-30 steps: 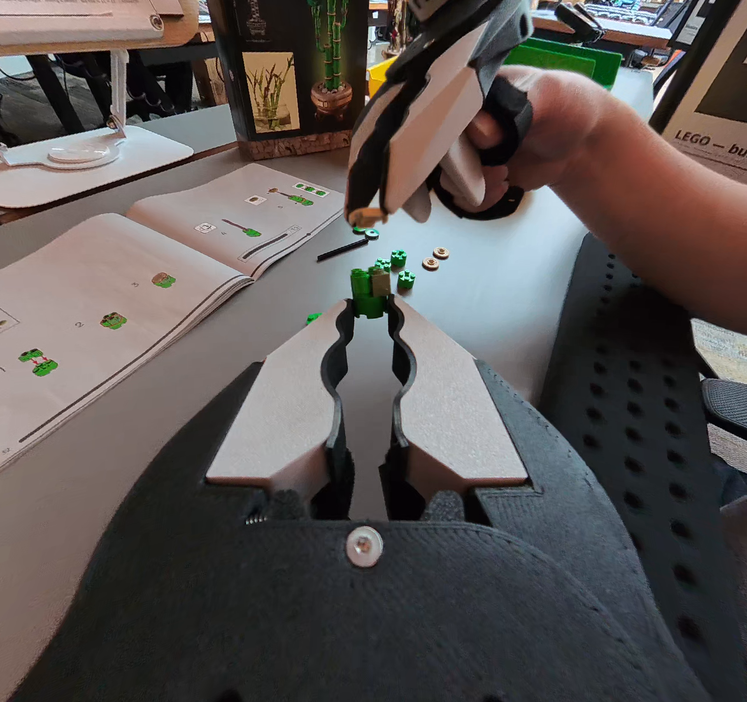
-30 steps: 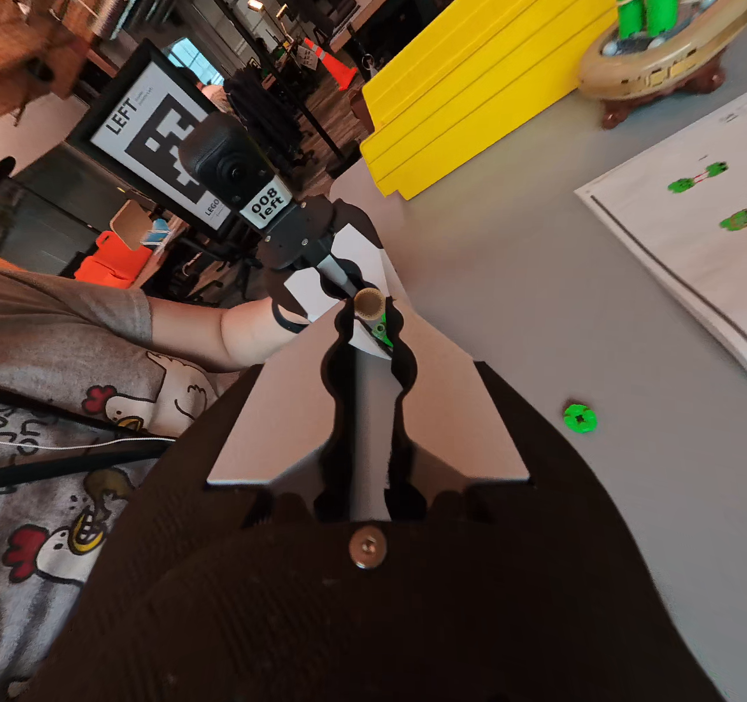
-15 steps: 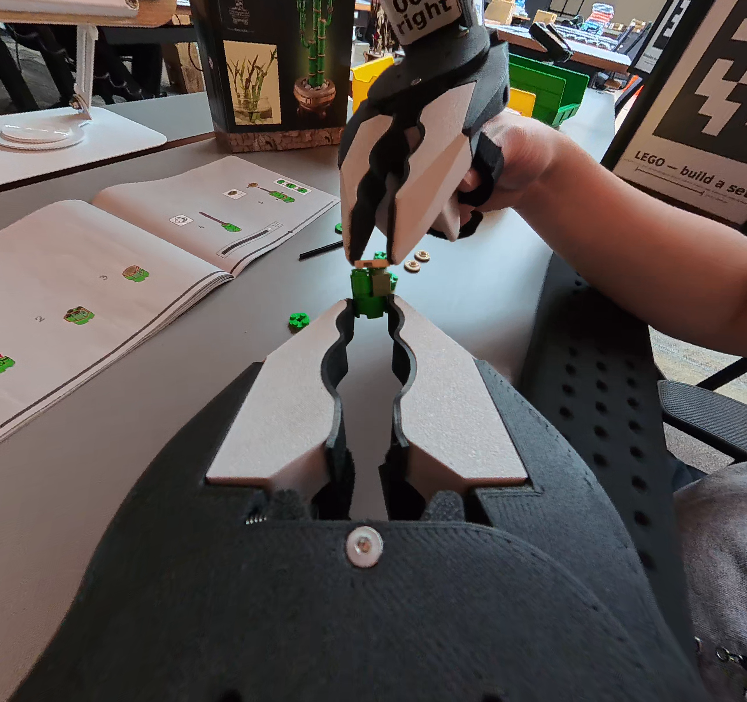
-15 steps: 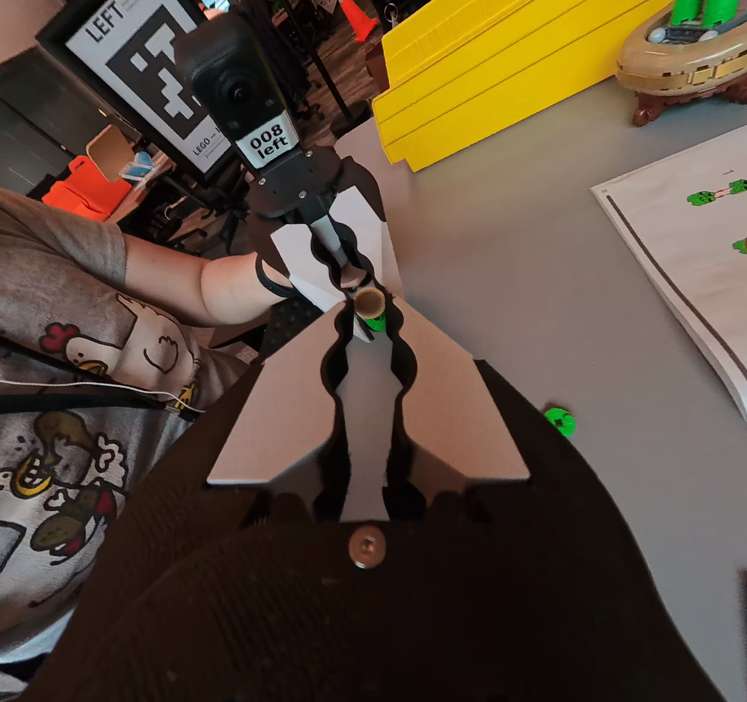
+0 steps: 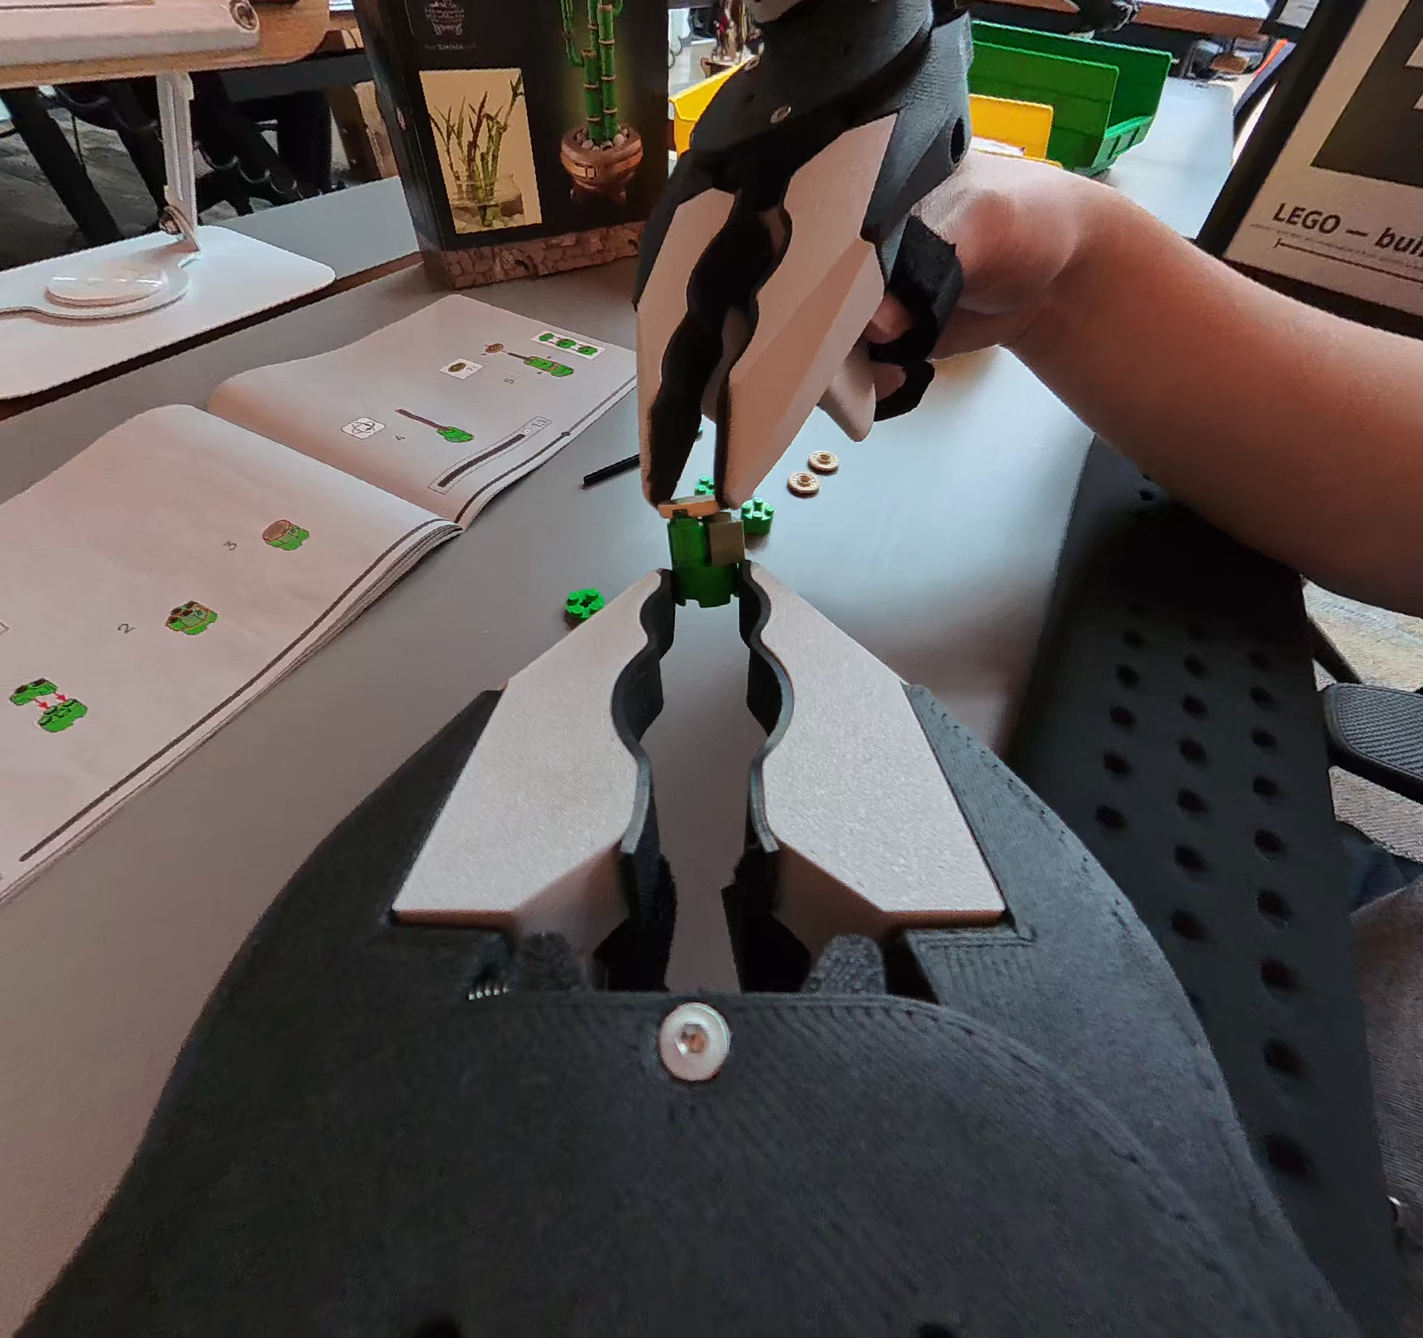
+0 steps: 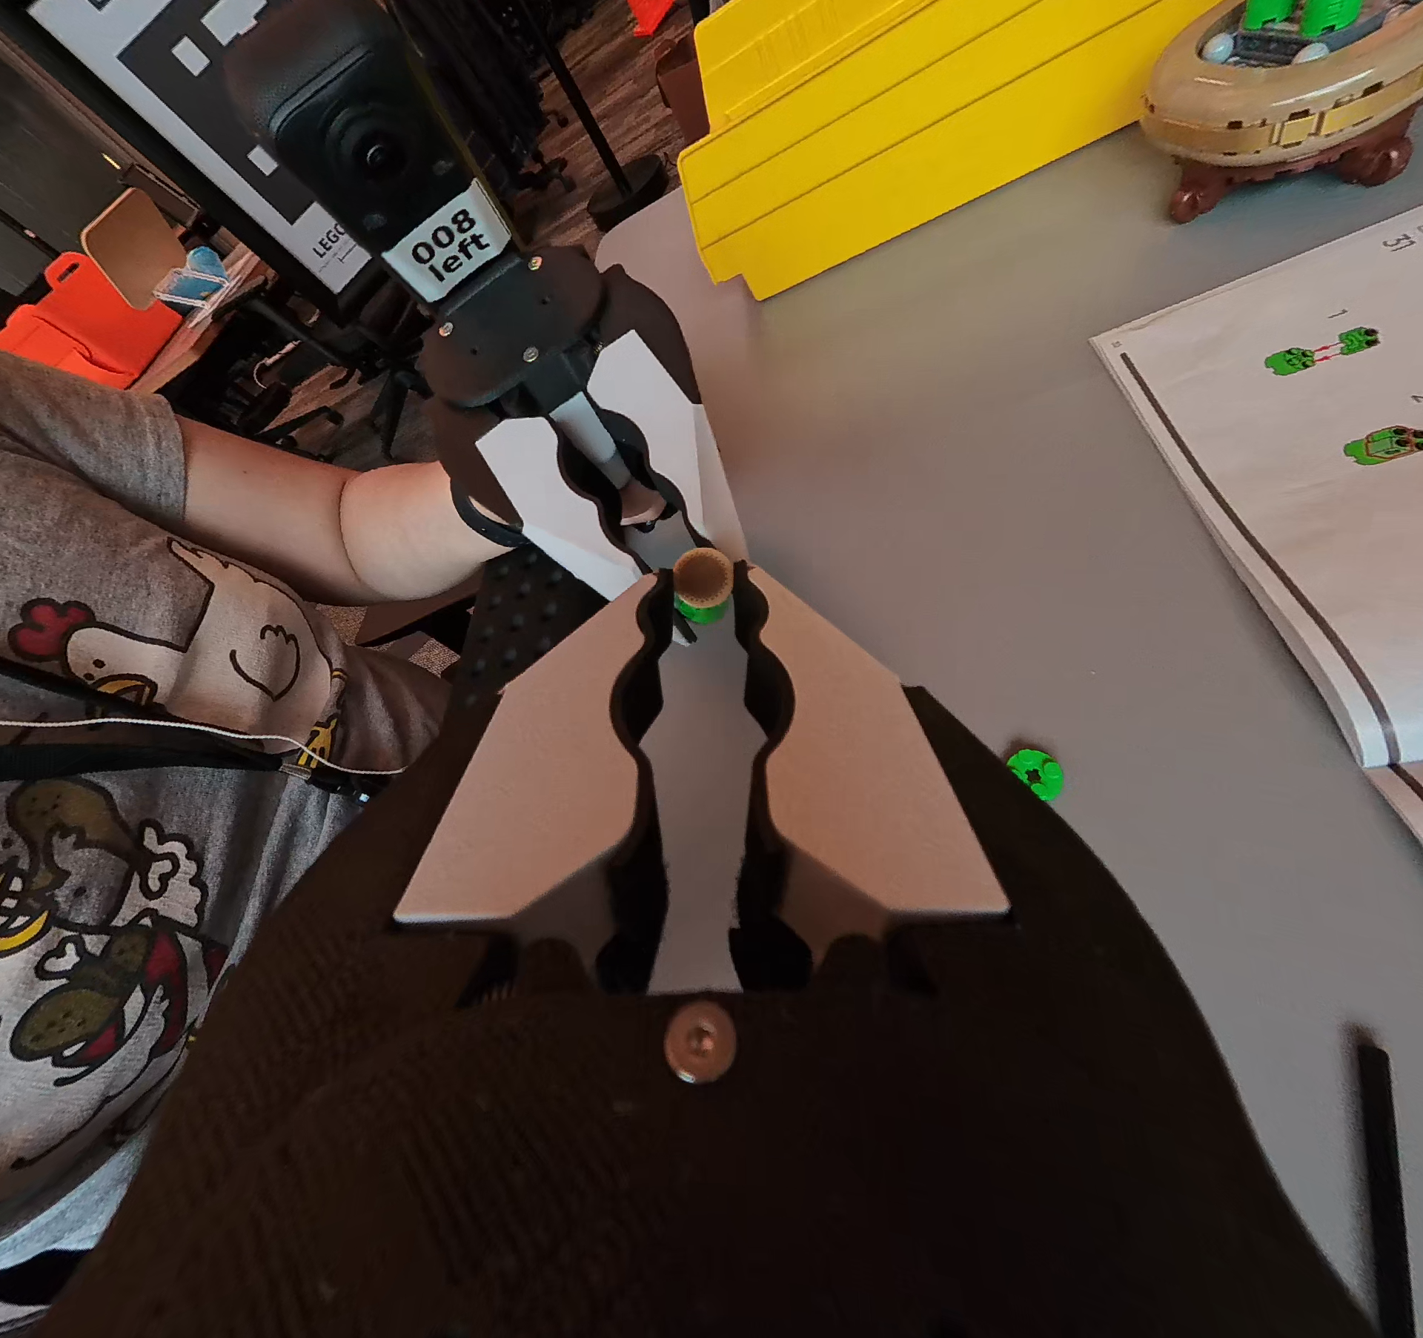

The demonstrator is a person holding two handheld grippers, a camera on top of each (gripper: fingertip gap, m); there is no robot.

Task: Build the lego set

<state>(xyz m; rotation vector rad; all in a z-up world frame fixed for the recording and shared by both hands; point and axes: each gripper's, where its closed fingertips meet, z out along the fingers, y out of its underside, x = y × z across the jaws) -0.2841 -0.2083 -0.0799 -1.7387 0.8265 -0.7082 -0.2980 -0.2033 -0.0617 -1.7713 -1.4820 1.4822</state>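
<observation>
Grey surface (image 5: 885, 608) carried an open instruction booklet (image 5: 231, 569) on the left, its pages showing green build steps. Behind it stood the set's dark box (image 5: 523, 92) with bamboo pictures, and a white lamp base (image 5: 138, 284) farther left. A black axle rod (image 5: 611, 469) lay just past the booklet's edge. Two tan round pieces (image 5: 812, 473) sat near the right gripper's fingers; loose green round pieces lay close by, one (image 5: 584, 602) just left of the left gripper's tip, another (image 5: 758, 514) behind the assembly. Nothing blocked the space between the two grippers.

Green bins (image 5: 1070, 84) and a yellow bin (image 6: 924, 92) stood at the far edge; contents not visible. A finished bamboo model in a tan pot (image 6: 1294, 92) stood beside the yellow bin.

Left gripper (image 5: 702, 592): jaws clamped on the base of the small green assembly (image 5: 697, 562), held upright at the very tips, a tan block on its side. Right gripper (image 5: 689, 504) came from above, pointing down, jaws closed on a tan round tile (image 6: 701, 579) lying flat on the assembly's top. From the right wrist view the tile sat between the fingertips with green showing just beneath.
</observation>
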